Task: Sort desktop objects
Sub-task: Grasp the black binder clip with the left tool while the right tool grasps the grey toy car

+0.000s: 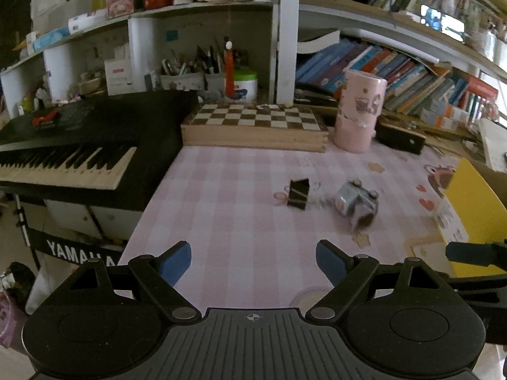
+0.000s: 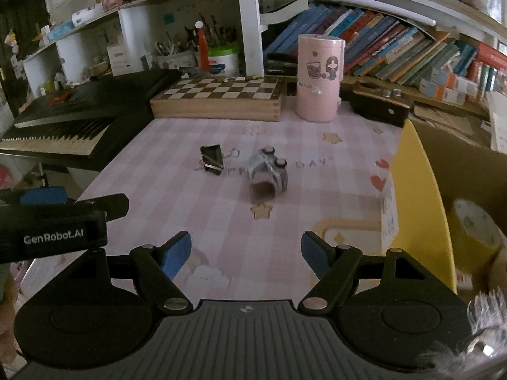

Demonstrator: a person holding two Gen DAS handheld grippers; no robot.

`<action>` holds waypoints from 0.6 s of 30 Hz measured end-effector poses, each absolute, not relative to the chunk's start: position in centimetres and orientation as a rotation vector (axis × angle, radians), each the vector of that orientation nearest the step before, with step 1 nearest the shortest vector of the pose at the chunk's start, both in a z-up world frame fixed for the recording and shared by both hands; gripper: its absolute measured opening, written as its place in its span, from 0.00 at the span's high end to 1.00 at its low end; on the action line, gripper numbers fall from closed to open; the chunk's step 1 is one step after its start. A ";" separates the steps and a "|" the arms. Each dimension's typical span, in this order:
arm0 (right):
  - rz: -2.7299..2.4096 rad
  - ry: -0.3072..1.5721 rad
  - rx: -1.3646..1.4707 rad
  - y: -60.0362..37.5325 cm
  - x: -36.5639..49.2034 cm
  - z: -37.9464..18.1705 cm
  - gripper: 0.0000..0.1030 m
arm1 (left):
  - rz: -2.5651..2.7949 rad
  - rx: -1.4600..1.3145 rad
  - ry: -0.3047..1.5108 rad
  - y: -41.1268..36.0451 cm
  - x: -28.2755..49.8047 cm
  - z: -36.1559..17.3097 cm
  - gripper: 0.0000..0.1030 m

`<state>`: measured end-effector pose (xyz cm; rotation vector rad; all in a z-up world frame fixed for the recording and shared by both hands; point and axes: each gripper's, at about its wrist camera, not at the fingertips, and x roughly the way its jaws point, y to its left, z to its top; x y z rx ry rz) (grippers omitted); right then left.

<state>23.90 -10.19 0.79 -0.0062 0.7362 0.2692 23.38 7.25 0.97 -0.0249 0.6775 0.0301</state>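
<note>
left wrist view: left gripper stands wide with nothing between its blue pads, above the near edge of the desk, which wears a pink checked cover. a black binder clip and a small grey toy car lie just beside each other mid-desk, blurred. chessboard box and pink cylinder sit at the far edge; a keyboard abuts the left edge.

right wrist view: right gripper is likewise wide and empty. binder clip lies left of the toy car. a yellow box lines the right edge.
</note>
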 end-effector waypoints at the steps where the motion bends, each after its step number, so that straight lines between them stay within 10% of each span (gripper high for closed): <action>1: 0.273 0.738 -0.010 -10.2 24.6 0.7 0.27 | 0.033 -0.025 0.678 7.1 24.0 1.0 0.14; 18: 0.279 0.787 -0.050 -9.5 33.3 -2.4 0.28 | 0.012 -0.033 0.727 5.5 32.4 -1.4 0.15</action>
